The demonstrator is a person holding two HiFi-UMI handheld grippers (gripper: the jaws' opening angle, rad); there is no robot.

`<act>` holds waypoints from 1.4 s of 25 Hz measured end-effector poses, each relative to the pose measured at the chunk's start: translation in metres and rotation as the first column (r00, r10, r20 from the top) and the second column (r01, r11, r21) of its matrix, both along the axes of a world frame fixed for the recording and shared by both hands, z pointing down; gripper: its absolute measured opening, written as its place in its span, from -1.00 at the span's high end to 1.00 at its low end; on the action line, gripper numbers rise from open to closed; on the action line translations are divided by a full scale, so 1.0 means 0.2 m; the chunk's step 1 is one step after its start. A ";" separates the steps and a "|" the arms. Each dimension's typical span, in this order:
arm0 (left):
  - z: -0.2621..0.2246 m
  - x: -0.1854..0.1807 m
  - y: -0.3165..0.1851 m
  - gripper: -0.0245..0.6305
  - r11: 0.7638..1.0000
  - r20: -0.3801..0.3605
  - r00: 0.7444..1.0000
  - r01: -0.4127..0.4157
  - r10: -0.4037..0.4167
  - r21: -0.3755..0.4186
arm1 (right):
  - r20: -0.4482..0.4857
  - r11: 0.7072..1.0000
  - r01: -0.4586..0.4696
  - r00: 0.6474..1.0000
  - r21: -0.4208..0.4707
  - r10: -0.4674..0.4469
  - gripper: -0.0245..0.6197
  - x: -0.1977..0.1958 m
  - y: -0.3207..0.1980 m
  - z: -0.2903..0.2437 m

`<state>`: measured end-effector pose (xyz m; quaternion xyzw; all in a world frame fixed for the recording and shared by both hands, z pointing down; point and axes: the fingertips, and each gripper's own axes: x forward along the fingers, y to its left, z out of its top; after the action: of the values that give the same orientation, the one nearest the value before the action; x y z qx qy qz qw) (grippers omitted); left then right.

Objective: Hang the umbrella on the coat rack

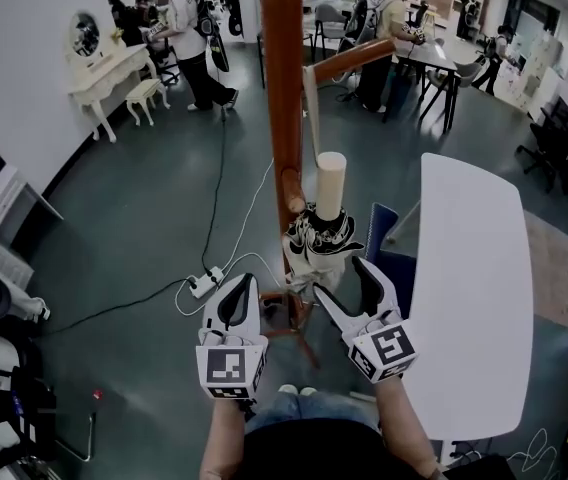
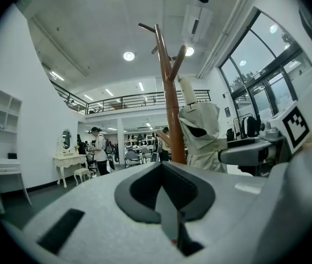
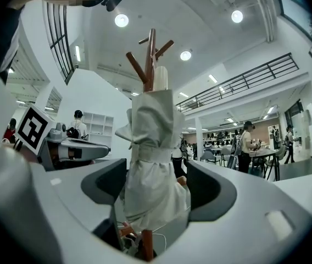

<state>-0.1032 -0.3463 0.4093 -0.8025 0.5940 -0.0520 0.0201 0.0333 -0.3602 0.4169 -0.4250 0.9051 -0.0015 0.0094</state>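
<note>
Though unclear overhead, umbrella [image 3: 151,164] stands between spread right gripper [image 3: 157,176] fingers [image 3: 215,190].

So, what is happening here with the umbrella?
A person holds a gripper in each hand. The folded umbrella seems to hang by its strap on the wooden coat rack. The right gripper is open, its jaws on either side of the umbrella without pressing it. The left gripper is shut and empty.

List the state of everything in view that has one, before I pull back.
umbrella: folded, strapped, handle up, hanging against the coat rack, gripped by nothing.
coat rack: upright, carrying the umbrella.
left gripper: shut, empty.
right gripper: open, jaws either side of the umbrella, not pressing it.
</note>
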 end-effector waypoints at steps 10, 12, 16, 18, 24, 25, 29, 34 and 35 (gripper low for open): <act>-0.07 -0.01 0.01 0.90 1.000 -0.005 1.000 0.010 -0.010 0.005 | 0.030 0.995 -0.096 0.995 0.018 0.095 0.22 0.19 0.03 -0.11; -0.07 -0.01 0.01 0.90 1.000 -0.004 1.000 0.013 -0.013 0.006 | 0.044 0.992 -0.119 0.992 0.031 0.118 0.29 0.25 0.03 -0.14; -0.09 0.00 0.02 0.90 1.000 -0.005 1.000 0.018 -0.018 0.013 | 0.062 0.981 -0.186 0.981 0.053 0.182 0.48 0.39 0.02 -0.19; -0.10 -0.02 0.03 0.90 1.000 -0.008 1.000 0.022 -0.022 0.017 | 0.066 0.973 -0.222 0.974 0.062 0.218 0.65 0.45 0.03 -0.21; -0.11 -0.02 0.06 0.90 0.999 -0.013 0.999 0.034 -0.034 0.018 | 0.057 0.953 -0.295 0.955 0.065 0.292 0.87 0.56 0.04 -0.22; -0.11 -0.02 0.05 0.90 0.999 -0.013 0.999 0.035 -0.035 0.018 | 0.058 0.952 -0.299 0.954 0.063 0.295 0.90 0.57 0.04 -0.21; -0.11 -0.01 0.05 0.90 0.999 -0.011 0.999 0.036 -0.035 0.019 | 0.051 0.953 -0.298 0.954 0.059 0.295 0.90 0.56 0.04 -0.20; -0.11 -0.01 0.04 0.90 0.999 -0.011 0.999 0.037 -0.036 0.020 | 0.049 0.953 -0.296 0.955 0.060 0.293 0.90 0.55 0.04 -0.18; -0.11 -0.02 0.04 0.90 0.999 -0.011 0.999 0.037 -0.037 0.020 | 0.050 0.953 -0.296 0.955 0.061 0.293 0.90 0.55 0.04 -0.19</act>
<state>-0.1063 -0.3374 0.3879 -0.7914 0.6095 -0.0419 0.0240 0.1425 -0.3520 0.3795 -0.5545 0.8308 0.0220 0.0423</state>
